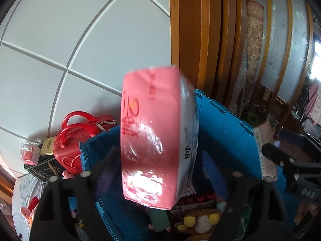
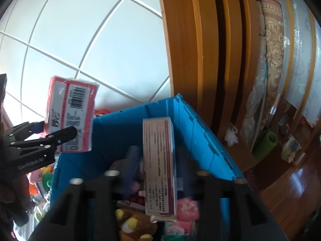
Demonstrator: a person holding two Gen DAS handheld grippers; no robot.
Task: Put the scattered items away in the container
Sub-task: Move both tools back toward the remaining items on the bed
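Observation:
A pink plastic-wrapped tissue pack (image 1: 154, 140) stands on end between the wide-spread fingers of my left gripper (image 1: 160, 160), above the blue crate (image 1: 224, 132). The pads stand clear of its sides. In the right wrist view the same pack (image 2: 70, 112) shows its barcode, with the left gripper (image 2: 60, 138) beside it. My right gripper (image 2: 158, 152) is open over the crate (image 2: 120, 136), and a slim white and red box (image 2: 159, 166) stands upright between its fingers with gaps on both sides. The right gripper (image 1: 280, 156) also shows at the crate's right rim.
The crate holds a brown plush toy (image 2: 132, 227) and pink packets (image 2: 186, 208). A red toy suitcase (image 1: 80, 140), a padlock (image 1: 47, 146) and a black box (image 1: 42, 170) sit left of it. The wooden door frame (image 2: 190, 60) and a green roll (image 2: 264, 142) are to the right.

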